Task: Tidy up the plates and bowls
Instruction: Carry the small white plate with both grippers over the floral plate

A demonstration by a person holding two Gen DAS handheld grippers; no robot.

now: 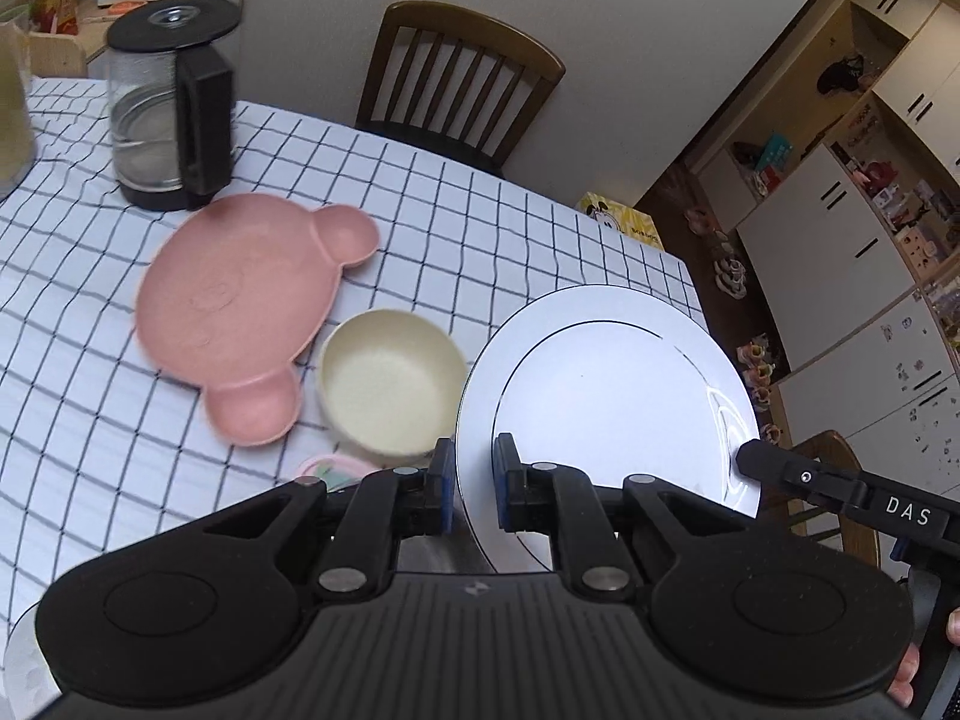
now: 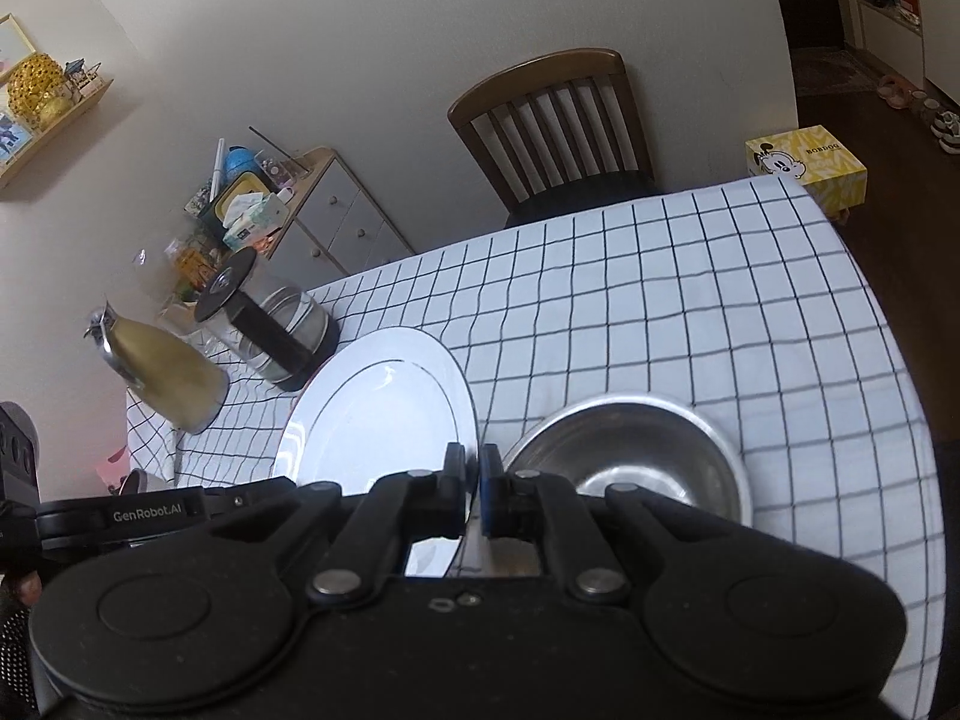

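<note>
A large white plate with a thin dark ring is held tilted above the checked tablecloth. My left gripper is shut on its near-left rim. My right gripper is shut on the opposite rim. In the right wrist view, the right gripper pinches the white plate at its edge, and the left gripper comes in from the left. A pink bear-shaped plate and a cream bowl lie on the cloth. A steel bowl sits just right of the held plate.
A glass kettle and a gold thermos stand at the table's far side. A small pink item peeks out beside the left fingers. A wooden chair faces the far table edge; another chair stands at the right.
</note>
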